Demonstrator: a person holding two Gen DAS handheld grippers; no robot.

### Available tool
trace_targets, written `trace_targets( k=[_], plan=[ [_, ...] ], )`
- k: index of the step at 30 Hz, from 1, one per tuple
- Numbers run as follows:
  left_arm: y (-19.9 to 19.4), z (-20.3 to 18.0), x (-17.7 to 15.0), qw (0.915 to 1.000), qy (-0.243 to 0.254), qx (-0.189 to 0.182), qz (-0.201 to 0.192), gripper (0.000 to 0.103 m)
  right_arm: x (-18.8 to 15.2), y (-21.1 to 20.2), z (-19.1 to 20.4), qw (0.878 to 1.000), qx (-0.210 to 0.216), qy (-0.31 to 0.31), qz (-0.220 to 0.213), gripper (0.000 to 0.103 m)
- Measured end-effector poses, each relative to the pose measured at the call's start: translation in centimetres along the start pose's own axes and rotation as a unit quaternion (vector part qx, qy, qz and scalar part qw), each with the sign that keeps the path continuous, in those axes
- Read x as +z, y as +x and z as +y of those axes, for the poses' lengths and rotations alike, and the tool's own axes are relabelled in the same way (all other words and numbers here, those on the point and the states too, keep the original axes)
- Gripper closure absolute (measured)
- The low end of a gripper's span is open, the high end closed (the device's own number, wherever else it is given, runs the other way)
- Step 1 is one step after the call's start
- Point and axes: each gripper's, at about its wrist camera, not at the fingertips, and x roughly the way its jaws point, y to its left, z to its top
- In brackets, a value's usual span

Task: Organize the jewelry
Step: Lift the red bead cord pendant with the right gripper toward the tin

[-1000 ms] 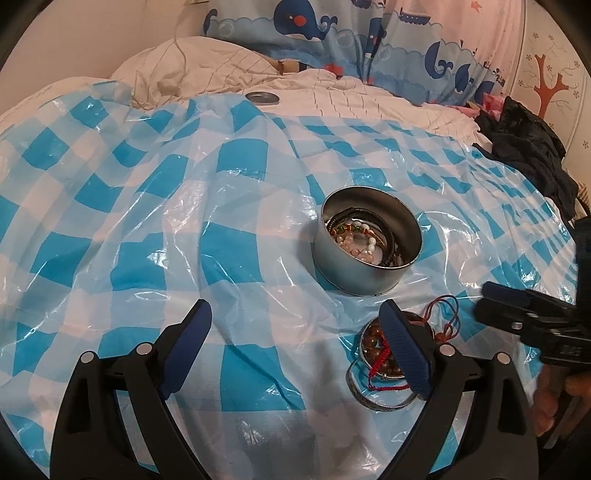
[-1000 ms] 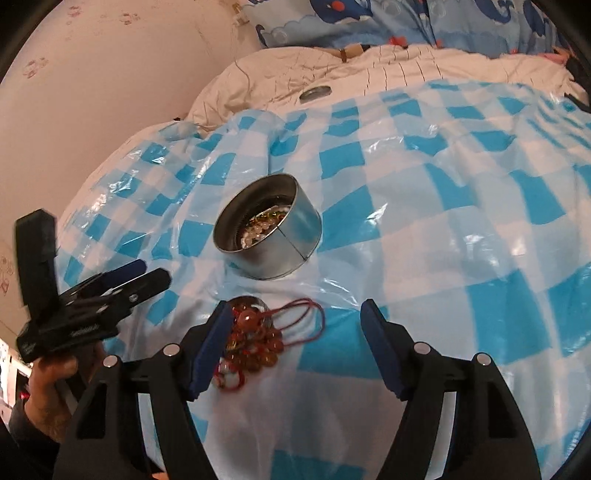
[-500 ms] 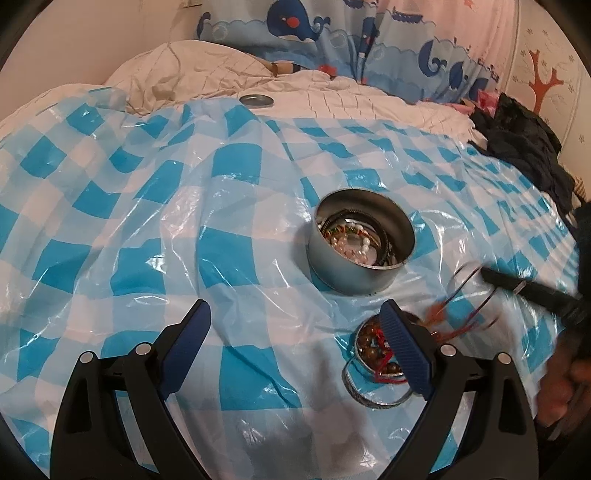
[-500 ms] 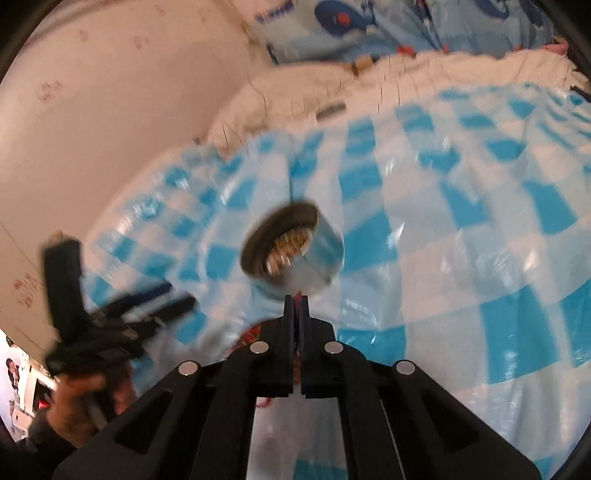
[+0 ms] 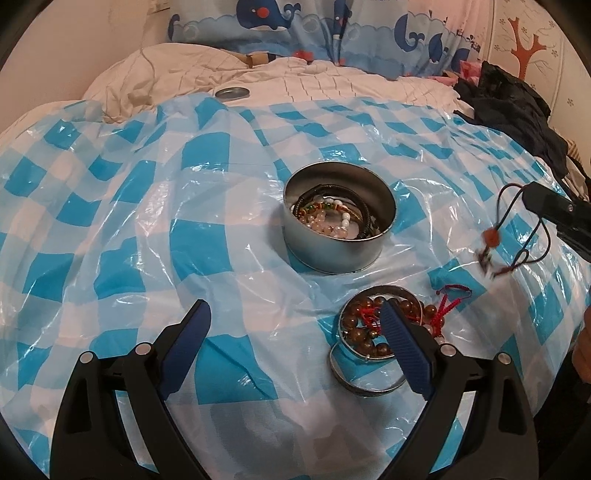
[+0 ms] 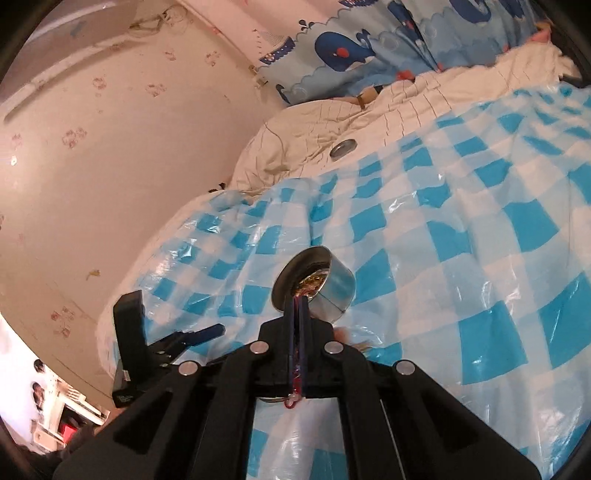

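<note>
A round metal tin (image 5: 340, 218) with several bead bracelets inside stands on the blue checked plastic sheet (image 5: 129, 221). In front of it lies a pile of brown bead bracelets with red cord (image 5: 369, 325) on a silver bangle (image 5: 365, 384). My left gripper (image 5: 295, 343) hovers open above the sheet, its right finger over that pile. At the right edge, my right gripper (image 5: 529, 195) is shut on a dark red cord with an orange bead (image 5: 491, 236), which dangles in the air. In the right wrist view the shut right gripper (image 6: 299, 306) pinches the cord, pointing at the tin (image 6: 325, 291).
The tin's lid (image 5: 231, 92) lies on the cream quilt (image 5: 332, 81) at the back. A whale-patterned blanket (image 5: 295, 26) lies behind, black clothing (image 5: 517, 103) at the far right. A wall (image 6: 110, 147) runs beside the bed. A hand holds the left gripper (image 6: 199, 332).
My right gripper closed on the red cord beside the bead pile and lifted it up and away to the right. The left gripper stayed open, nearly in place.
</note>
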Motion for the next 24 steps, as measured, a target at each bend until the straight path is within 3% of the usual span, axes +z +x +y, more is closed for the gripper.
trace_targets(
  k=[3,10,12,17,19,22,24],
  plan=[
    [-0.2,-0.7,0.0,0.9998,0.011,-0.014,-0.006,0.014,-0.4,0.5,-0.3,0.998,-0.064,-0.016,0.013,0.100],
    [-0.4,-6.0,-0.1,0.9921,0.104,-0.061,-0.034,0.014,-0.7,0.7,-2.9,0.992,-0.123,0.017,0.029,0.100],
    [-0.1,-8.5,-0.4,0.9838,0.166,-0.053,-0.044,0.014,-0.8,0.7,-3.9,0.990,-0.136,0.030,0.036,0.100],
    [1.1,-13.2,-2.0,0.9524,0.298,-0.037,-0.056,0.014,-1.1,0.2,-5.9,0.987,-0.144,0.056,0.043,0.100],
    [1.6,-13.9,-2.1,0.9502,0.305,-0.036,-0.051,0.015,-1.1,0.1,-6.2,0.987,-0.145,0.060,0.045,0.100],
    [1.8,-13.7,-1.6,0.9568,0.280,-0.068,-0.040,0.041,-1.3,0.2,-6.2,0.986,-0.145,0.058,0.052,0.100],
    [2.3,-13.1,-1.2,0.9624,0.256,-0.089,-0.021,0.084,-1.4,0.4,-6.1,0.986,-0.148,0.055,0.057,0.100]
  ],
)
